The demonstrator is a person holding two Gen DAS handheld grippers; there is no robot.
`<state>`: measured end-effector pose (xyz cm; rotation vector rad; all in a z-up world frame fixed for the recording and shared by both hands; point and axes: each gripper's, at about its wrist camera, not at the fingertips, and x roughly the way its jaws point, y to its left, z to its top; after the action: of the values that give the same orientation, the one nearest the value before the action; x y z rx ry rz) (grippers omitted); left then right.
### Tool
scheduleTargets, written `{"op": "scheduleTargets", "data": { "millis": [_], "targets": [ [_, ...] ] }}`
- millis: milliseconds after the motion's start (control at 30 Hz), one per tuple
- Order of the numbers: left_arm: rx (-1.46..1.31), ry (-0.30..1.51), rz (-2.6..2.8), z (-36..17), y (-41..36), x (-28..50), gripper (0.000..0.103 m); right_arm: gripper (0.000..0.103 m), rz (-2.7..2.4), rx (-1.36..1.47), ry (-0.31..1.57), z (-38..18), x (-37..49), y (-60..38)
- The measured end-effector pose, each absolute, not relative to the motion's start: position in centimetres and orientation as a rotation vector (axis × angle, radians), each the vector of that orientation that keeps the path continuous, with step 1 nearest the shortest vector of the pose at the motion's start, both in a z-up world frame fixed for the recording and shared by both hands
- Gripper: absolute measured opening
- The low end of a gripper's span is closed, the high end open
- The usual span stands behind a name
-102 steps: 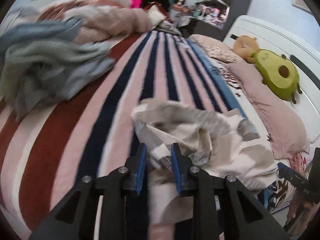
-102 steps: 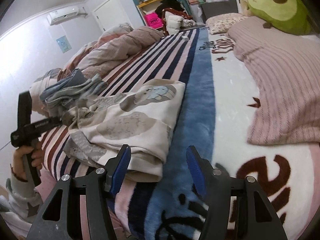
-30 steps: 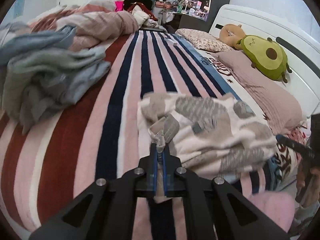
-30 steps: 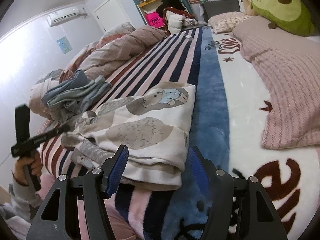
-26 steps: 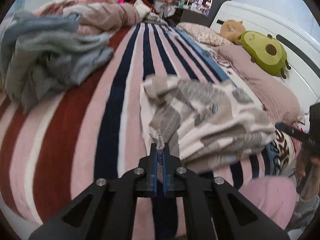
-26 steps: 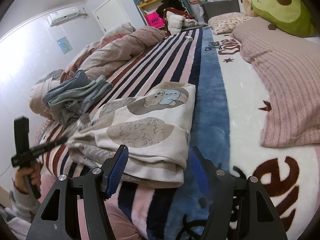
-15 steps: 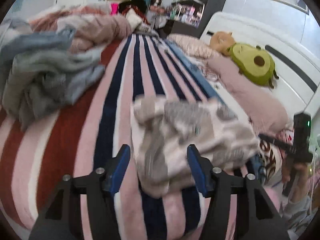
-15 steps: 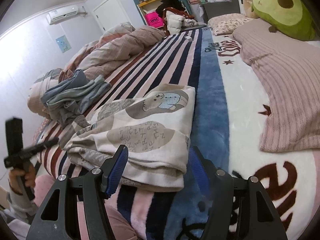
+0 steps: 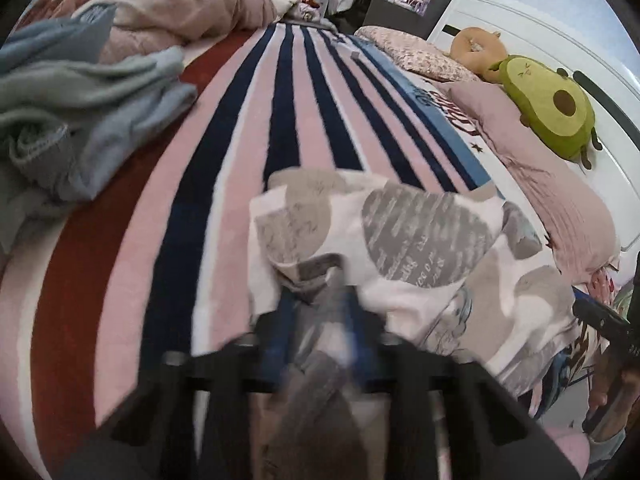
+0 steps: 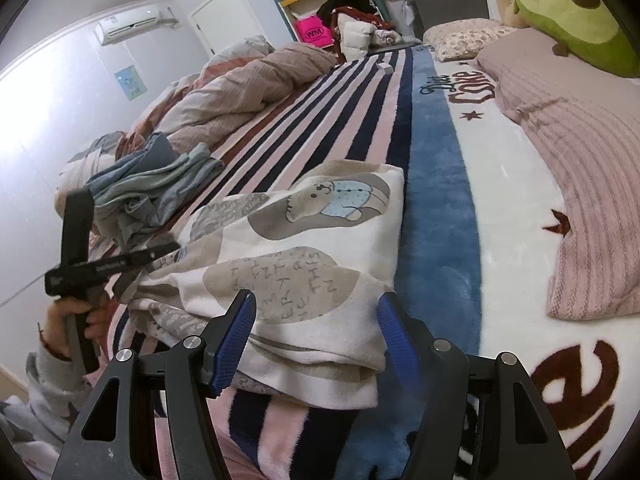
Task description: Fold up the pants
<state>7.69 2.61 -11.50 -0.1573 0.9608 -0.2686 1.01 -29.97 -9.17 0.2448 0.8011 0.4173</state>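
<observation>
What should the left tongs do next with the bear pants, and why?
Probably tug that end gently outward to smooth it. The left tongs have just been closing on a bunched bit of the pants, that end looks crumpled, and the right tongs hang open, holding nothing.

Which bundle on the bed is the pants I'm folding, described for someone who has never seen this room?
Start at the striped blanket that covers the bed. The pants lie on its near end, directly ahead of the right gripper. Unlike the plain blue-grey clothes heap to their left, they are cream with large grey-brown patches, scribbled letters and a cartoon bear.
</observation>
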Motion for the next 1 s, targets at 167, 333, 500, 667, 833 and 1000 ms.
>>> {"op": "scheduleTargets", "data": {
  "millis": [167,333,500,667,833,1000],
  "targets": [
    [-0.161,0.962,-0.172,-12.0,5.0,5.9,0.011,0.059,0.399,0.259,0.810,-9.6,1.0,-30.5],
    [-0.218,0.970,-0.133,-12.4,7.7,4.2,0.012,0.059,0.390,0.273,0.825,-10.1,0.7,-30.5],
    [-0.243,0.884,-0.153,-9.7,7.9,4.0,0.043,0.062,0.373,0.248,0.815,-9.1,0.7,-30.4],
    [-0.290,0.870,-0.275,-9.0,6.2,5.1,0.063,0.072,0.351,0.242,0.793,-8.4,1.3,-30.8],
    [-0.255,0.953,-0.306,-11.3,4.3,6.2,0.065,0.075,0.342,0.259,0.837,-9.9,2.7,-31.0],
    [-0.309,0.995,-0.328,-13.6,4.3,6.9,0.071,0.076,0.392,0.317,0.892,-12.1,4.0,-31.3]
  ]
}}
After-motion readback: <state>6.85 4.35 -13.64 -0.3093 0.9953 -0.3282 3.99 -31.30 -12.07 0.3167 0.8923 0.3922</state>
